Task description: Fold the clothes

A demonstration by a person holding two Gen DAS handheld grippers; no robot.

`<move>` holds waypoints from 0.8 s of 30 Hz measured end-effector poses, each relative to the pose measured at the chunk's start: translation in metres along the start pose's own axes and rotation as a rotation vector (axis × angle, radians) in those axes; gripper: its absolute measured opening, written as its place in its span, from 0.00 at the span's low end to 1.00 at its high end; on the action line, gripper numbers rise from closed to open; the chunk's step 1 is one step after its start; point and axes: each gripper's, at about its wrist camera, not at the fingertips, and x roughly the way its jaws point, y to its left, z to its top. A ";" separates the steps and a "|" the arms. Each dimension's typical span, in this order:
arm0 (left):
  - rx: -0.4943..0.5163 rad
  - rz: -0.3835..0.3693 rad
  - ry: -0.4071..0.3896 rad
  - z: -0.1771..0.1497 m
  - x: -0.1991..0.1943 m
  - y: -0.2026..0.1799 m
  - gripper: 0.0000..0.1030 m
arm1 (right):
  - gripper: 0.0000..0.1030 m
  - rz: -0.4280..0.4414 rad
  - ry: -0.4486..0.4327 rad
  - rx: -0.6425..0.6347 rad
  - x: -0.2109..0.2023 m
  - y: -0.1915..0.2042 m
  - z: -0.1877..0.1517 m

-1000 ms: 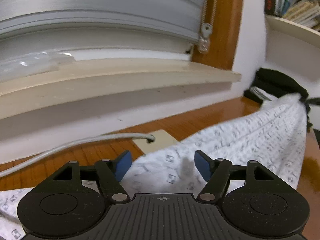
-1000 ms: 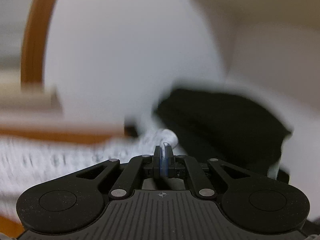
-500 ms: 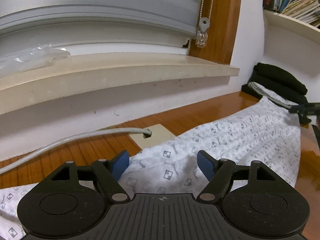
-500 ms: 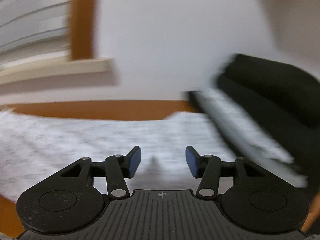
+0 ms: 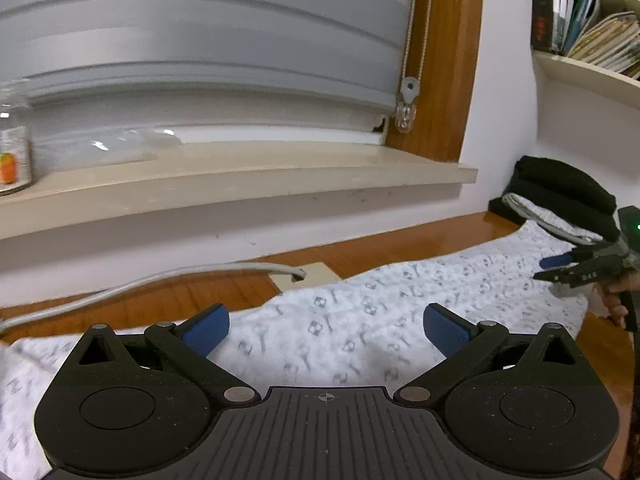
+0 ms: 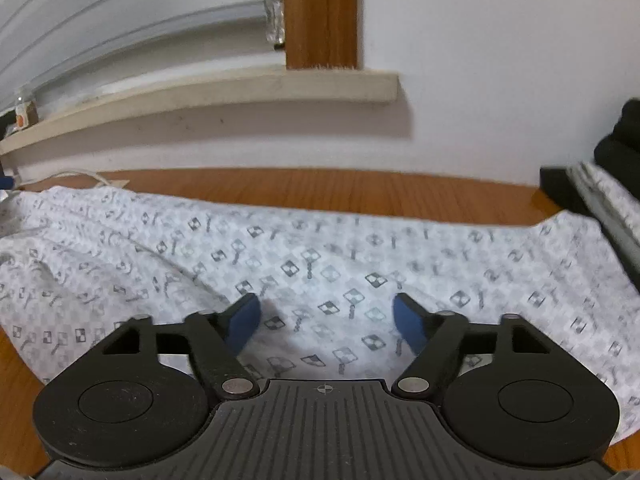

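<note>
Polished wooden tabletop (image 6: 320,188) runs up to a white wall (image 6: 480,60), with a pale stone windowsill (image 5: 240,176) jutting out above it and a closed grey roller blind (image 5: 200,52) behind the sill. A white garment with a small grey checked print (image 6: 320,256) lies spread flat across the table, stretching from one side to the other. Its far edge runs roughly parallel to the wall, leaving a bare strip of wood between cloth and wall. At its right end the garment reaches a stack of folded dark clothes (image 5: 560,188) sitting against the wall; whether they touch cannot be told. Near the left end a grey cable (image 5: 160,280) crosses the bare wood and ends at a beige plate (image 5: 316,274) set in the table, just beside the cloth's edge.

Over the left part of the garment sits the left gripper (image 5: 326,326), its jaws opening to their widest, with nothing pinched between the blue pads (image 5: 206,328). Above the right part is the right gripper (image 6: 326,320), its jaws also opening, with printed fabric visible below the gap but not pressed by the pads. In the left wrist view the right gripper (image 5: 560,268) shows at the garment's right end.

A shelf of books (image 5: 580,32) hangs on the wall above the dark stack.
</note>
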 end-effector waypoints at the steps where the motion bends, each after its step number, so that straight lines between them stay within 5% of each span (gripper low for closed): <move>1: -0.006 0.010 -0.005 -0.002 -0.008 -0.001 1.00 | 0.77 0.004 0.007 0.006 0.001 -0.001 0.000; 7: -0.061 0.100 -0.061 -0.031 -0.072 0.009 1.00 | 0.83 -0.008 0.021 -0.022 0.008 0.001 -0.001; 14: -0.218 0.316 -0.061 -0.084 -0.175 0.060 1.00 | 0.85 -0.004 0.023 -0.018 0.010 -0.001 -0.002; 21: -0.277 0.354 -0.010 -0.115 -0.233 0.086 0.99 | 0.87 -0.010 0.024 -0.013 0.010 -0.001 -0.002; 23: -0.277 0.329 0.015 -0.117 -0.233 0.086 0.88 | 0.87 -0.011 0.024 -0.012 0.010 -0.001 -0.002; 24: -0.265 0.326 0.033 -0.116 -0.230 0.084 0.72 | 0.87 -0.012 0.025 -0.012 0.010 -0.001 -0.002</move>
